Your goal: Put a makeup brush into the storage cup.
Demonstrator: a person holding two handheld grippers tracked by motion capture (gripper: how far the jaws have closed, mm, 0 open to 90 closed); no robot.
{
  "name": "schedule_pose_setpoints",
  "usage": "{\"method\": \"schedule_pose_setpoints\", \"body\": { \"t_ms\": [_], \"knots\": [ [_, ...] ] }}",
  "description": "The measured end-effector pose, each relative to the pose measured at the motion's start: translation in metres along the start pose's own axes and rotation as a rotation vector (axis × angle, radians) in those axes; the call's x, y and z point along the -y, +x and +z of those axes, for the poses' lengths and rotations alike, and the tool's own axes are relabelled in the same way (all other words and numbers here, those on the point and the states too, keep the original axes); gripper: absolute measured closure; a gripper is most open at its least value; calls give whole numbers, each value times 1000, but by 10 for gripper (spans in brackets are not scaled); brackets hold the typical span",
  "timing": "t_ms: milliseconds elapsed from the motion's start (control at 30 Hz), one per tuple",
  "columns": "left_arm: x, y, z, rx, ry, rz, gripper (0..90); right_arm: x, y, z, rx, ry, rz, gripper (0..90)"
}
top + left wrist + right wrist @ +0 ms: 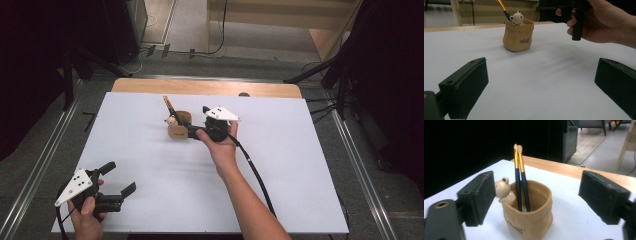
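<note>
1. We see our left tongs (120, 179) nearest, jaws wide apart and empty, at the near left of the white counter (150, 200).
2. Our right tongs (536, 197) stand open, gripping nothing, just beside the tan holder (178, 128) mid-counter.
3. Two brushes (520, 180) stand inside it.

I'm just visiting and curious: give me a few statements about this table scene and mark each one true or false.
1. Two brushes stand in the tan pot. True.
2. The right tool is clamped on the brushes. False: its jaws stand open, apart from them.
3. A small bear figure sits at the pot's rim. True.
4. The left tool holds the pot. False: it is open, far from the pot, near the table's front edge.
5. The pot lies on its side. False: it stands upright.
</note>
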State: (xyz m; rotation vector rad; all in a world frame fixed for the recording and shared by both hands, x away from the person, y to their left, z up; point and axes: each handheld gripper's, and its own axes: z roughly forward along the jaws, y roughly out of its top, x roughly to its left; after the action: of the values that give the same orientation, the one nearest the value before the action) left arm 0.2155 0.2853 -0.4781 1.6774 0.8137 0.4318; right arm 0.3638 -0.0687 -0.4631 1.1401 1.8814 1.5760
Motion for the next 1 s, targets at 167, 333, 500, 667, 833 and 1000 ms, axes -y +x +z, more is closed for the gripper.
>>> {"method": "schedule_pose_setpoints", "body": {
  "t_ms": [167,333,500,667,833,1000],
  "knots": [
    [0,-1,1,4,1,3,0,5,-6,-14,18,-18,-21,137],
    [0,-2,1,1,3,8,0,8,-11,-27,38,-2,-40,127],
    [0,-2,1,2,1,7,0,10,-15,-41,31,11,-53,61],
    [0,-3,2,4,5,12,0,12,-16,-56,20,16,-81,0],
    [0,-4,2,4,3,12,0,15,-18,-70,17,7,-97,0],
    [-1,-4,2,5,4,19,0,18,-22,-84,27,-4,-88,0]
  ]
}}
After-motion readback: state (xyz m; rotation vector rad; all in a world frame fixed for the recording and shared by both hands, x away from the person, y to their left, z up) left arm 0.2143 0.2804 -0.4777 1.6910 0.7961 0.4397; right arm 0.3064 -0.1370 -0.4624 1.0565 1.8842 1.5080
